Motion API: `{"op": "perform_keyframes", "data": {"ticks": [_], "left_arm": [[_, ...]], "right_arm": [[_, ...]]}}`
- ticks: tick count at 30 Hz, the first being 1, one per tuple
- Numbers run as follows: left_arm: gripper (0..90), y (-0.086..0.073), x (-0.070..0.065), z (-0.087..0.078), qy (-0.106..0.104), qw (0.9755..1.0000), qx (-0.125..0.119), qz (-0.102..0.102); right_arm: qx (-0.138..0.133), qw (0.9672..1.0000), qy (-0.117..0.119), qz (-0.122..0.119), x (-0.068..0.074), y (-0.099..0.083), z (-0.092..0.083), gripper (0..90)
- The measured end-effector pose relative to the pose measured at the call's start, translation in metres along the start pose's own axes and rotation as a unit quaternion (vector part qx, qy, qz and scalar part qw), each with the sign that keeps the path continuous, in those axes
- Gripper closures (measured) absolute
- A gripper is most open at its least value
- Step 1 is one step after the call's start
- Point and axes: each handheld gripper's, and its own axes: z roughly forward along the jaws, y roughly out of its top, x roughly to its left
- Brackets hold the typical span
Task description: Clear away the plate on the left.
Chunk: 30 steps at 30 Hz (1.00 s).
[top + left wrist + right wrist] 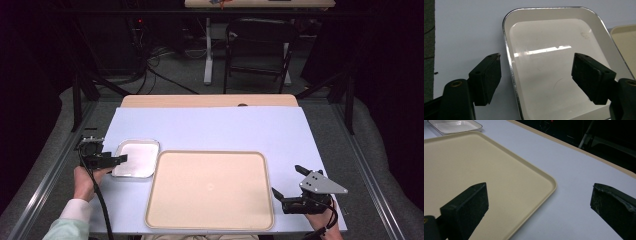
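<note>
A small white tray with a metal rim (136, 156) (544, 47) lies on the left of the pale blue table cover. My left gripper (122, 159) (537, 57) is open at its near left edge. One jaw hangs outside the rim over the cover, the other over the tray's bare floor, and neither pad touches the rim. A large beige tray (210, 187) (474, 162) lies empty in the middle. My right gripper (286, 179) (539, 187) is open wide at its right side, one jaw over the beige tray, the other over the cover. The small white tray (454, 126) also lies far off in the right gripper view.
The table cover (225, 125) stretches bare behind both trays to the wooden far edge (210, 101). Beyond the table stand a dark chair (257, 45) and a white desk leg (208, 55), with cables on the floor. Metal rails run along both table sides.
</note>
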Motion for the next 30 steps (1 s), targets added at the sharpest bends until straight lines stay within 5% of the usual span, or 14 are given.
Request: {"op": "perform_keyframes", "data": {"ticks": [11, 16, 22, 30], "left_arm": [[43.5, -0.002, 0.009, 0.011, 0.007, 0.9995, 0.014, -0.028], [51.9, -0.004, 0.008, 0.014, 0.013, 0.9996, 0.012, -0.024], [64.4, -0.005, 0.004, 0.014, 0.045, 0.9989, 0.014, -0.009], [72.4, -0.007, 0.007, 0.013, 0.043, 0.9989, 0.004, -0.019]], "right_arm": [[0.001, 1.0000, -0.001, -0.001, 0.000, 0.000, 0.000, 1.6], [0.003, 1.0000, -0.001, -0.001, 0.000, 0.000, 0.000, 1.7], [0.004, 1.0000, -0.001, -0.001, 0.000, 0.000, 0.000, 2.0], [0.005, 1.0000, -0.001, -0.001, 0.000, 0.000, 0.000, 2.3]]}}
